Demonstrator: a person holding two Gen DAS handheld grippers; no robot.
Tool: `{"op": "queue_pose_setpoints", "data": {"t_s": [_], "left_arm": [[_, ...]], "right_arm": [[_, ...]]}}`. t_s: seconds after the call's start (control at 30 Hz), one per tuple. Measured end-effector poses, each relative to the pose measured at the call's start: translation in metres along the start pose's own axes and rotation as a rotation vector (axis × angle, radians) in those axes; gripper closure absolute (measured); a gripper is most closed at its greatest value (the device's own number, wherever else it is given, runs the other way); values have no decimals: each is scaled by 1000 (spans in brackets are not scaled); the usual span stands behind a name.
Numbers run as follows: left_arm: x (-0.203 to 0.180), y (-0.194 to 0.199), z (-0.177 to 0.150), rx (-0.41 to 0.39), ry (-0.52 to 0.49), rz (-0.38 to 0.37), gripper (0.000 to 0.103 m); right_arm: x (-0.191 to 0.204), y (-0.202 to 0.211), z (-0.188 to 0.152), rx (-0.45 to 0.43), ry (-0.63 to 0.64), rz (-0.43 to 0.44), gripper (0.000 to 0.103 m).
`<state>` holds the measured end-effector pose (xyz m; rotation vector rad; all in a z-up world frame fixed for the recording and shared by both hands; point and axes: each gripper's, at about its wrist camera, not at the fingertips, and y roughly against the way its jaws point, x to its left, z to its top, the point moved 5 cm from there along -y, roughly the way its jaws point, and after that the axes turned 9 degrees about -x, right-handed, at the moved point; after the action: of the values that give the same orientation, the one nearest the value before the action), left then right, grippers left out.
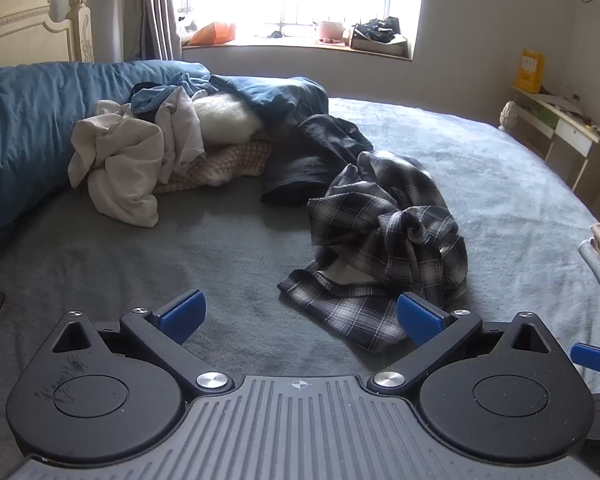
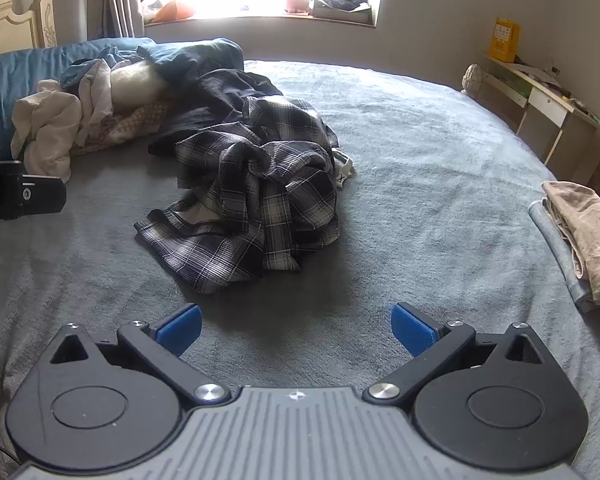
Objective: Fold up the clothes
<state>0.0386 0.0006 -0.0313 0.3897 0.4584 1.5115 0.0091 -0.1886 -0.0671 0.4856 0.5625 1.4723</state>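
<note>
A crumpled plaid shirt [image 1: 383, 240] [image 2: 256, 196], dark with pale checks, lies bunched on the grey bedspread [image 1: 180, 248] [image 2: 419, 168]. My left gripper [image 1: 300, 316] hovers open just short of the shirt's near hem, its right blue pad [image 1: 419, 318] overlapping the hem in the view. My right gripper [image 2: 296, 330] is open over bare bedspread, a short way in front of the shirt, nothing between its fingers. The left gripper's black body [image 2: 20, 194] shows at the left edge of the right wrist view.
A heap of unfolded clothes [image 1: 160, 148] [image 2: 100, 96] sits at the back left against a blue duvet [image 1: 24, 120]. A dark garment [image 1: 311, 160] lies behind the plaid shirt. Folded beige and blue items [image 2: 579, 236] lie at the bed's right edge. A desk [image 2: 539, 96] stands by the right wall.
</note>
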Motion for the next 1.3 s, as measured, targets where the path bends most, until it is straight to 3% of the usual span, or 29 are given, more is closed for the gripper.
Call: {"op": "queue_pose_setpoints", "data": {"t_s": [0.47, 0.97, 1.3], "left_arm": [[1, -7, -9, 41, -26, 11, 0], [9, 0, -6, -7, -37, 68, 0], [10, -1, -8, 7, -30, 68, 0]], "right_arm": [[-7, 4, 5, -5, -21, 4, 0], [-11, 4, 3, 1, -50, -15, 0], [-11, 5, 2, 0, -53, -19, 0]]}}
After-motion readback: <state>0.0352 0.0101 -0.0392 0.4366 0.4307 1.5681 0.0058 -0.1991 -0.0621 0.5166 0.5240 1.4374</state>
